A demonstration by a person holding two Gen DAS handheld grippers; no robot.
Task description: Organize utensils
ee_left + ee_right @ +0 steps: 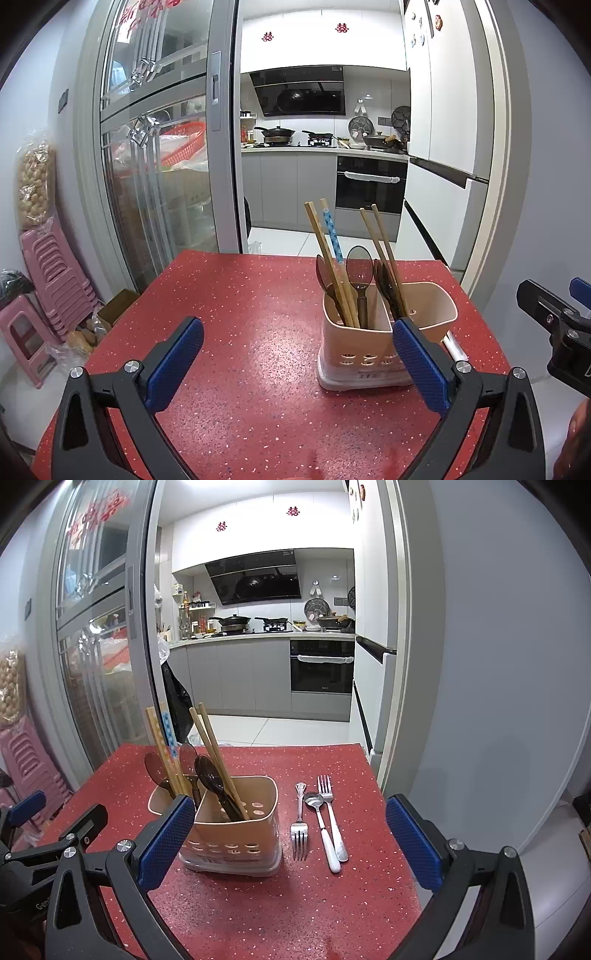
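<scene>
A pink two-compartment utensil holder point(373, 354) point(236, 834) stands on the red speckled table point(240, 332) point(295, 904). It holds wooden chopsticks point(327, 254) point(218, 760) and dark plastic spoons point(360, 266) point(208, 771). To the right of the holder lie a fork point(300, 827), a white-handled spoon point(322, 827) and a second fork point(332, 816), side by side. My left gripper point(295, 365) is open and empty, just in front of the holder. My right gripper point(291, 842) is open and empty, in front of the loose cutlery.
The table's far edge faces an open kitchen doorway. A glass sliding door point(159, 147) and stacked pink stools point(55, 273) stand at the left. A white wall point(498, 664) is close on the right. The other gripper shows at each view's edge point(554, 321) point(44, 834).
</scene>
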